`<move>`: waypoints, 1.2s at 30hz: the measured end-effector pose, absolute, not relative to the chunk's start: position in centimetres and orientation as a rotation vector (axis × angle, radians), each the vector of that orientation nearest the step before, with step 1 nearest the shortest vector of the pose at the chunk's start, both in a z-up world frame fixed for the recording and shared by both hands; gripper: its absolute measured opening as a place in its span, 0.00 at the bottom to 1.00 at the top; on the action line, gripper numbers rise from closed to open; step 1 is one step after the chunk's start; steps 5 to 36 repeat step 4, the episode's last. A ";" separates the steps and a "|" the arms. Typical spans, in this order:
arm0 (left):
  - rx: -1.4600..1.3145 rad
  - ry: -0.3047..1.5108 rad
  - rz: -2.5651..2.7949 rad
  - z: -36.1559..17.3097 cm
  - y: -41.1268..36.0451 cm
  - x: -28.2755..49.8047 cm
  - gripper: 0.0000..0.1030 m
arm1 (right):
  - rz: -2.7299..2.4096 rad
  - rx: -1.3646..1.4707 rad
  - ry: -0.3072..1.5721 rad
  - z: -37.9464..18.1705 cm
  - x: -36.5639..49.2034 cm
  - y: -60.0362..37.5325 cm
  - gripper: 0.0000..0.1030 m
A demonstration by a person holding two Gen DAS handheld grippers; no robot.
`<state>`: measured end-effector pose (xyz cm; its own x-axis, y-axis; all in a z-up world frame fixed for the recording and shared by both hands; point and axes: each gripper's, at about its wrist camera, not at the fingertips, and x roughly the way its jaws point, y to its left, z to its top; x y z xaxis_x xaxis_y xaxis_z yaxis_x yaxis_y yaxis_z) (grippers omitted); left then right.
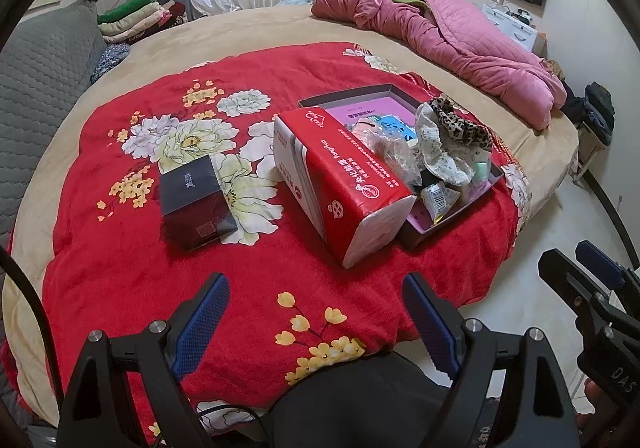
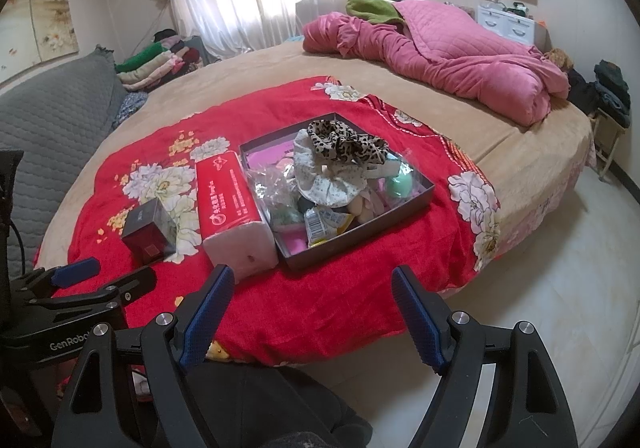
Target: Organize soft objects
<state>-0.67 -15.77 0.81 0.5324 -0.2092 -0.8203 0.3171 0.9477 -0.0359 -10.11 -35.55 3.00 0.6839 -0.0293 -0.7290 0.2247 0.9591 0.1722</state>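
A shallow dark box [image 2: 416, 204] [image 1: 456, 216] on the red floral blanket [image 1: 120, 232] [image 2: 320, 308] holds a leopard-print scrunchie [image 2: 348, 144] [image 1: 460, 120], a pale floral scrunchie [image 2: 328, 180] [image 1: 436, 152], a green sponge [image 2: 400, 184], plastic packets and other small items. A red tissue pack [image 1: 332, 176] [image 2: 232, 204] lies left of the box. A small dark box [image 1: 192, 200] [image 2: 150, 228] sits further left. My left gripper [image 1: 316, 324] and my right gripper [image 2: 308, 312] are open and empty, held above the blanket's near edge.
The round bed [image 2: 440, 116] carries a pink quilt [image 1: 460, 32] [image 2: 448, 52] at the back right. Folded clothes [image 1: 136, 16] are stacked at the back left beside a grey padded headboard [image 1: 44, 64]. Tiled floor [image 2: 560, 288] lies to the right.
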 end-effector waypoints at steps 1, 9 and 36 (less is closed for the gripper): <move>0.124 0.961 -0.316 0.7 -15.8 -0.6 0.85 | -0.144 0.259 0.808 3.0 -10.1 -35.6 0.79; 0.112 0.964 -0.316 0.6 -15.6 -0.6 0.85 | -0.144 0.256 0.808 3.1 -9.8 -35.6 0.79; 0.112 0.964 -0.316 0.6 -15.6 -0.6 0.85 | -0.144 0.256 0.808 3.1 -9.8 -35.6 0.79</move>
